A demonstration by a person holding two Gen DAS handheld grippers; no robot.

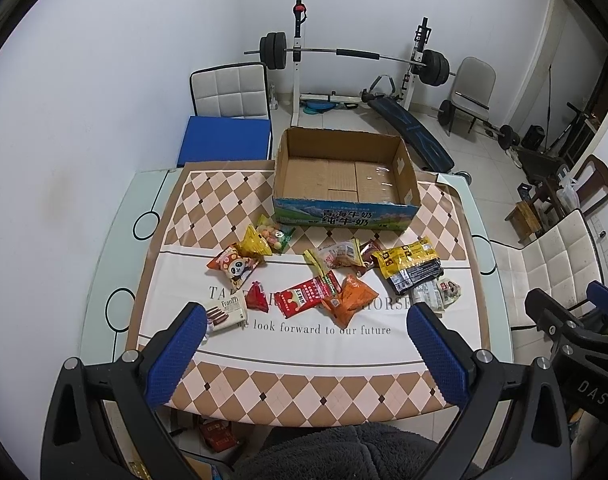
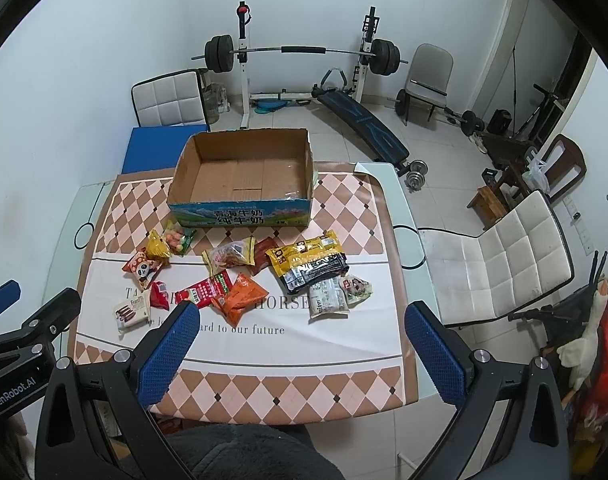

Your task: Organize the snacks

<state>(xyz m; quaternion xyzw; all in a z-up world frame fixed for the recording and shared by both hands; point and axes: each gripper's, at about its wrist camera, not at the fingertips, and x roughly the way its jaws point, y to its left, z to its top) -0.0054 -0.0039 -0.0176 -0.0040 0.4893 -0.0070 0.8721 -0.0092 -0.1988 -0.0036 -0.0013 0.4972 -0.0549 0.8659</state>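
**Snacks on the table, box empty**

We hold the left gripper (image 1: 304, 332) and the right gripper (image 2: 299, 330) above the near edge of the table (image 1: 103, 248), each with its blue fingers spread wide apart and gripping nothing.

- Cardboard box (image 1: 346, 216): open-topped, at the far side of the chequered cloth (image 1: 304, 384), nothing inside.
- Snack packets, loose on the cloth in front of the box:
  - panda bag (image 1: 235, 267), left
  - wafer box (image 1: 226, 314), near left
  - small red packet (image 1: 257, 298)
  - red sachet (image 1: 306, 296), centre
  - orange bag (image 1: 350, 300), touching the sachet
  - yellow-and-black pack (image 1: 410, 266), right
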